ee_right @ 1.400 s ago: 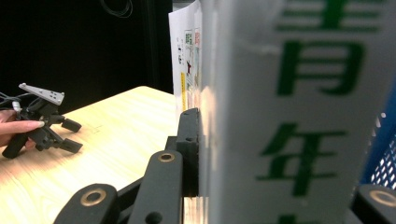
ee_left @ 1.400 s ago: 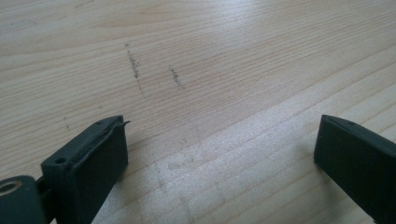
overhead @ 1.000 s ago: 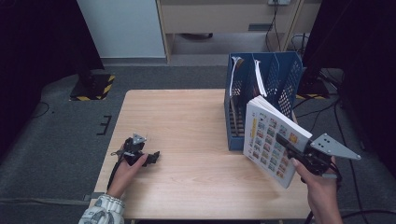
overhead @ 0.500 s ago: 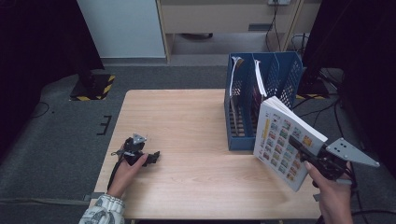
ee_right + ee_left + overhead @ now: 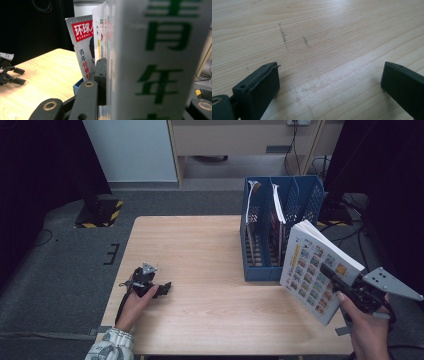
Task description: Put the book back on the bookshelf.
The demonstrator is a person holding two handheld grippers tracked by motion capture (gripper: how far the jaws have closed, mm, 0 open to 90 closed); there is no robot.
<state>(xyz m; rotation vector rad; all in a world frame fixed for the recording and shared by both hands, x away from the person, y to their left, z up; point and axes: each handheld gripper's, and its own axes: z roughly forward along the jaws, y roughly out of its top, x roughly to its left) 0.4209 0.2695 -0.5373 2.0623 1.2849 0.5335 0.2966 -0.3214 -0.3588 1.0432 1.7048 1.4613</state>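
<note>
On the left of the high view we see our left gripper (image 5: 162, 288) resting low on the pale wooden table (image 5: 200, 250), its jaws standing wide apart with nothing between them; the left gripper view shows bare wood grain with a few dark scuff marks ahead of the two black jaws. Well to the right of that gripper, beyond open tabletop, stands one blue mesh file rack (image 5: 260, 270) with three upright slots, and we count two magazines or papers standing in it. Just right of the rack and forward of our right hand, our right gripper (image 5: 334, 275) is clamped on one thick book (image 5: 312, 267), held up off the table and tilted, its cover a grid of small coloured pictures too small to read. In the right gripper view the book's white spine (image 5: 160, 62) sits pressed between the jaws and carries large green Chinese characters, blurred by closeness. Just left of the spine, beyond the left jaw, a magazine (image 5: 83, 37) in the rack shows a red banner with white Chinese characters and the English word "GLOBAL" under it, then red characters running down the cover. Around the table we see dark grey carpet, a black-and-yellow striped floor plate at far left, a white panel, and cables along the back right.
</note>
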